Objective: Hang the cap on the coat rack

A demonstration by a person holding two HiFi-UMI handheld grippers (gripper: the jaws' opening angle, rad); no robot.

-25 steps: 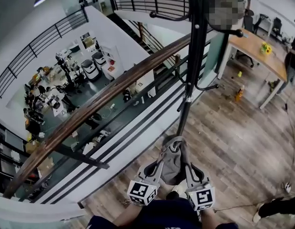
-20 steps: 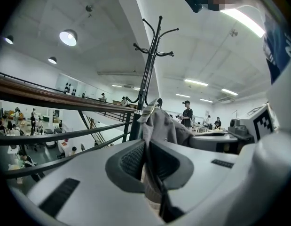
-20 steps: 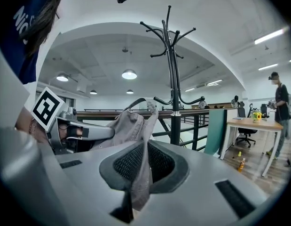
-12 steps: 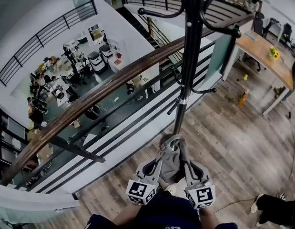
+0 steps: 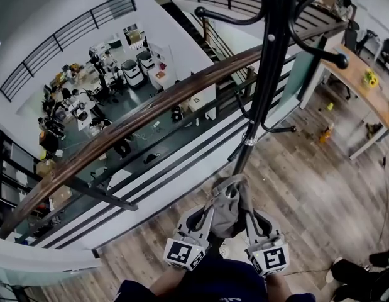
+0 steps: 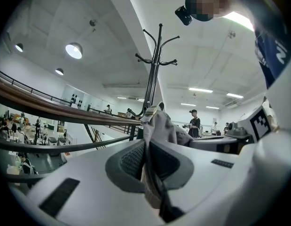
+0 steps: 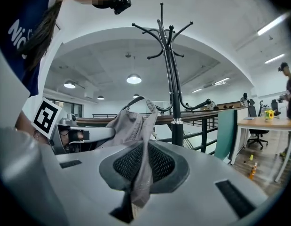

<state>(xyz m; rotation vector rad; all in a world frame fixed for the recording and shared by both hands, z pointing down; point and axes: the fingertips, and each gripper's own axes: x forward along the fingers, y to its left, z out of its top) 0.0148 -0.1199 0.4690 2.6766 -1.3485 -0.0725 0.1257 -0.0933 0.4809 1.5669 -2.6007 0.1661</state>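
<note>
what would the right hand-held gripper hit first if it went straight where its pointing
Past the cap the right hand-held gripper clamps, probably the coat rack pole, just right of centre; depth is unclear.

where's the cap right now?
Head view, bottom centre: the grey cap is pinched between the left tool and right tool, in front of the person, just short of the coat rack pole by the railing.

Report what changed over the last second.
The coat rack looms larger and its hooks sit lower in the head view, so the person seems to have closed in slightly. Nothing taken or let go. Unchanged: left gripper and right gripper both stay shut on the cap.
</note>
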